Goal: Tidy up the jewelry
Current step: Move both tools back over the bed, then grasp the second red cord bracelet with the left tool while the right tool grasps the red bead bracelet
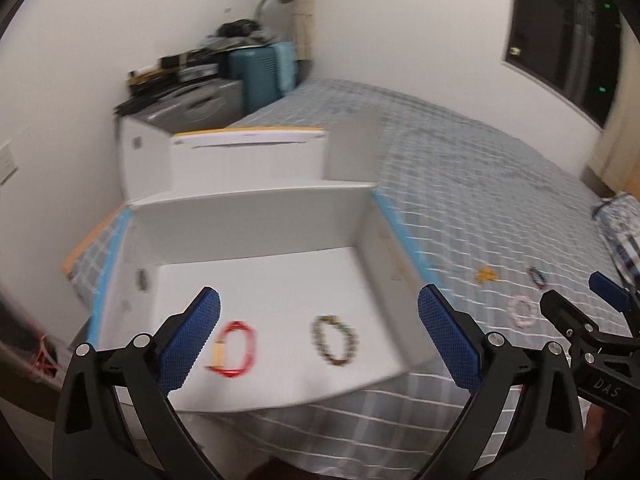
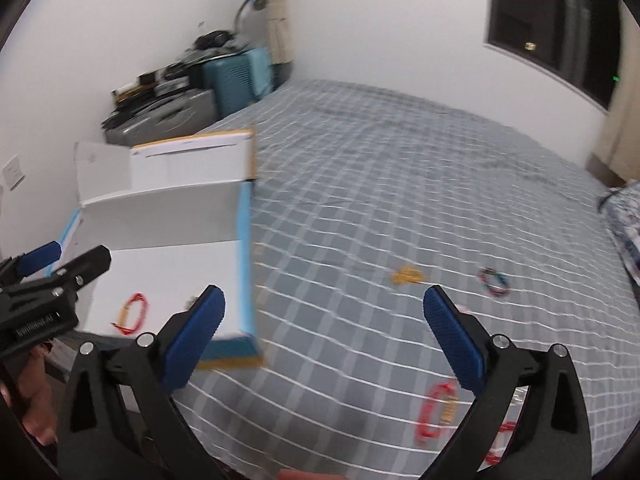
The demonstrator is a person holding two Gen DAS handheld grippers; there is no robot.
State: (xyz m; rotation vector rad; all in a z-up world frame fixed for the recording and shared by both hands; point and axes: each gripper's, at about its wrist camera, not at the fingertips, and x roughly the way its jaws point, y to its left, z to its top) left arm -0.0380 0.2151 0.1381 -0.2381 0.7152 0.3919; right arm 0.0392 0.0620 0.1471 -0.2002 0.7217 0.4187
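Two bracelets lie on the floor of the white box (image 1: 256,216) in the left wrist view, a red one (image 1: 236,349) and a green beaded one (image 1: 335,339), while the left gripper (image 1: 319,340) hangs above them with its jaws spread wide and nothing between them. In the right wrist view the right gripper (image 2: 325,344) is also wide open and empty over the checked bedsheet (image 2: 400,184), where a red bracelet (image 2: 437,411), a yellow piece (image 2: 407,275) and a multicoloured bracelet (image 2: 493,281) lie apart from each other.
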